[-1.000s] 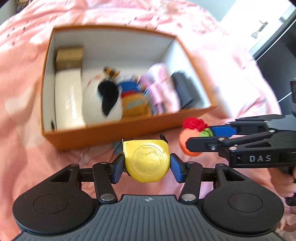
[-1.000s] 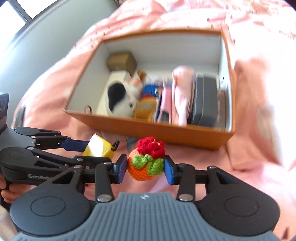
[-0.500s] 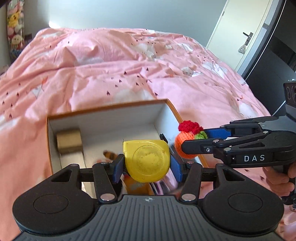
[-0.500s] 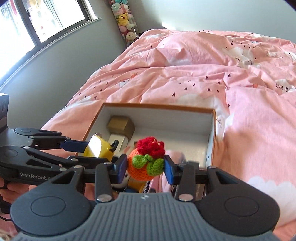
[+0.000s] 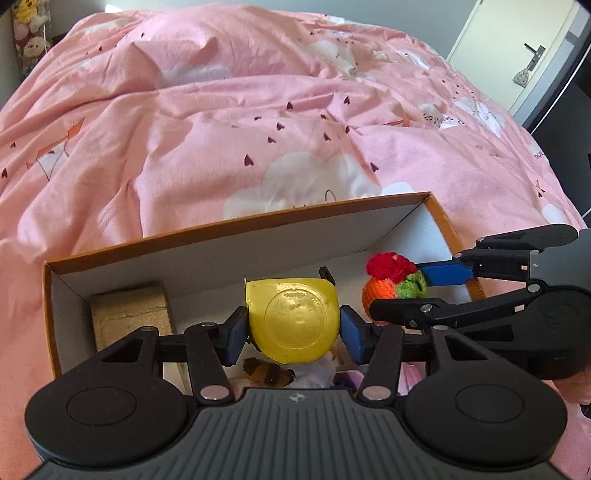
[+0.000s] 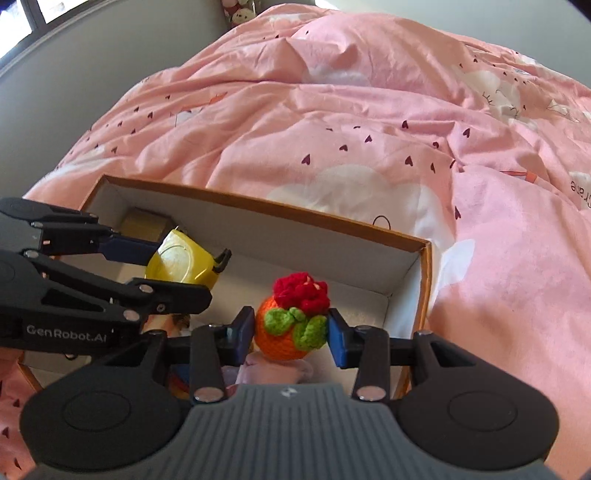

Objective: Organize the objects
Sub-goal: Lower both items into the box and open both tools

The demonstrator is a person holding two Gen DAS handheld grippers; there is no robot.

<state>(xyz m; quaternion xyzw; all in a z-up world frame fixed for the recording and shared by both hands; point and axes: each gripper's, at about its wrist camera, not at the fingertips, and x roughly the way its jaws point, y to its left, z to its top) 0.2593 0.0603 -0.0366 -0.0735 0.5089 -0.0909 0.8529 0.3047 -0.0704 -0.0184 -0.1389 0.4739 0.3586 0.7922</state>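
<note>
My left gripper (image 5: 293,330) is shut on a yellow tape measure (image 5: 293,321), held above the inside of an orange cardboard box (image 5: 236,227) with white walls. My right gripper (image 6: 291,330) is shut on a crocheted orange fruit with green leaves and a red top (image 6: 288,325), also over the box (image 6: 258,205). In the right wrist view the tape measure (image 6: 181,260) hangs to the left of the fruit; in the left wrist view the fruit (image 5: 391,282) is to the right. Both grippers hide most of the box's contents.
The box lies on a bed with a pink duvet (image 5: 258,122). Inside, a tan block (image 5: 129,314) sits in the far left corner, with soft toys (image 5: 267,373) and pink items (image 6: 269,371) below the grippers. A door (image 5: 528,55) stands at the far right; plush toys (image 5: 31,26) at the far left.
Both grippers have moved forward together from in front of the box's near wall to above its inside, each keeping hold of its object. The box's near wall has dropped out of sight.
</note>
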